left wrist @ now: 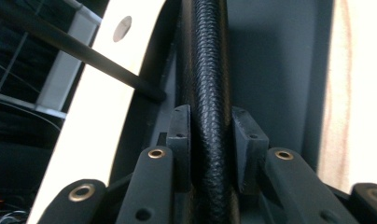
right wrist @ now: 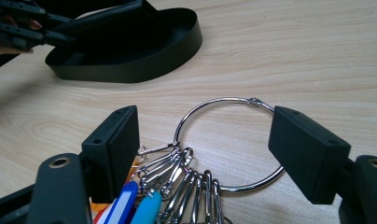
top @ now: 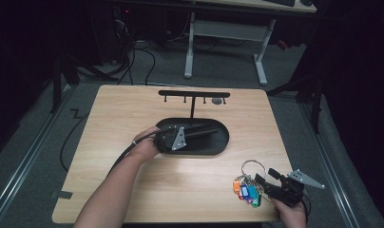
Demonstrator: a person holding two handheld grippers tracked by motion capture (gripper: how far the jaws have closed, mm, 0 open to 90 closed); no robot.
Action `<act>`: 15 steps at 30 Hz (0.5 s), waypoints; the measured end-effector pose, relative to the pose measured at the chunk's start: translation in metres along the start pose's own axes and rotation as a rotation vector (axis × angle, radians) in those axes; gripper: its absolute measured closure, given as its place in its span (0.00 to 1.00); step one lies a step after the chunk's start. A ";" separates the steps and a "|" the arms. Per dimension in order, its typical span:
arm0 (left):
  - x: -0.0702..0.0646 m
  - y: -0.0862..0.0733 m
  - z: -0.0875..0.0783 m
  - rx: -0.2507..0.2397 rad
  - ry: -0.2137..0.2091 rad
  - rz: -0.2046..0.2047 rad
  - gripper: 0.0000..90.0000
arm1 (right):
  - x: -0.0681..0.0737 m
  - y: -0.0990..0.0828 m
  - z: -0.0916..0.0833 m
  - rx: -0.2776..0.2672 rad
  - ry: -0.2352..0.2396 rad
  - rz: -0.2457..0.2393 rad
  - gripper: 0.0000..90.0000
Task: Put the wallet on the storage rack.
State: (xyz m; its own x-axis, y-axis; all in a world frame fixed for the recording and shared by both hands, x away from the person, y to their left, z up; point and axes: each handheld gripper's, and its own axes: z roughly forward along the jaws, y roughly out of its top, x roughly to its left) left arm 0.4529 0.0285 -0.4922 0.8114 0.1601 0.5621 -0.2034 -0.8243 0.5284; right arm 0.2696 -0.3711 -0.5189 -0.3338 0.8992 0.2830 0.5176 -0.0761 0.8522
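A black, pebble-textured cylindrical rod (left wrist: 210, 93) lies lengthwise in a black oval metal tray (top: 218, 145), clenched between the jaws of the left gripper (left wrist: 210, 135), its free end pointing away from the gripper toward the tray's far curved wall. A thin black upright post (top: 193, 107) with a hooked crossbar rises just beyond the gripper. Well apart, near the pale wooden table's (top: 133, 109) front edge, the right gripper (right wrist: 203, 144) stands released, jaws spread either side of a large silver key ring (right wrist: 224, 144) hung with clips and coloured plastic tags (top: 247, 192). Bare tabletop lies between ring and tray.
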 end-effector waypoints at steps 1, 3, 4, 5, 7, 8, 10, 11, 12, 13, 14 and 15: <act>-0.001 -0.001 0.000 0.002 -0.004 0.002 0.80 | -0.001 0.000 0.000 -0.003 0.000 -0.007 0.28; -0.003 -0.003 0.002 0.005 -0.015 -0.003 0.78 | -0.001 0.000 0.000 -0.004 -0.002 -0.004 0.28; -0.004 -0.003 0.002 0.019 -0.017 0.012 0.77 | -0.001 0.000 0.000 -0.004 -0.002 -0.004 0.28; -0.005 -0.004 0.003 0.018 -0.020 0.009 0.75 | -0.001 0.000 0.000 -0.004 -0.002 -0.004 0.28; -0.005 -0.004 0.003 0.025 -0.031 0.003 0.75 | -0.001 0.000 0.000 -0.004 -0.002 -0.007 0.28; -0.005 -0.004 0.004 0.018 -0.043 -0.016 0.74 | -0.001 0.000 0.000 -0.003 -0.001 -0.008 0.28; -0.004 -0.006 0.004 0.010 -0.065 -0.039 0.72 | 0.000 0.000 0.000 0.001 -0.001 -0.003 0.28; -0.003 -0.006 0.004 0.017 -0.068 -0.040 0.71 | 0.000 0.000 0.001 0.001 -0.001 -0.006 0.28; -0.003 -0.008 0.005 0.027 -0.073 -0.049 0.70 | 0.000 0.000 0.001 0.002 -0.001 -0.008 0.28; -0.002 -0.009 0.006 0.030 -0.077 -0.055 0.68 | 0.000 0.000 0.001 0.002 -0.001 -0.007 0.28; -0.001 -0.010 0.007 0.032 -0.081 -0.065 0.67 | 0.000 0.000 0.001 0.003 -0.001 -0.006 0.28; -0.001 -0.010 0.007 0.035 -0.082 -0.074 0.66 | 0.000 0.000 0.001 0.003 -0.001 -0.006 0.28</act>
State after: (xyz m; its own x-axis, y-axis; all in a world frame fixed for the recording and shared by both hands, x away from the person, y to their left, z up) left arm 0.4582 0.0332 -0.5023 0.8660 0.1773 0.4676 -0.1233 -0.8304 0.5434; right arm 0.2701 -0.3707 -0.5197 -0.3360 0.9001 0.2775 0.5180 -0.0695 0.8526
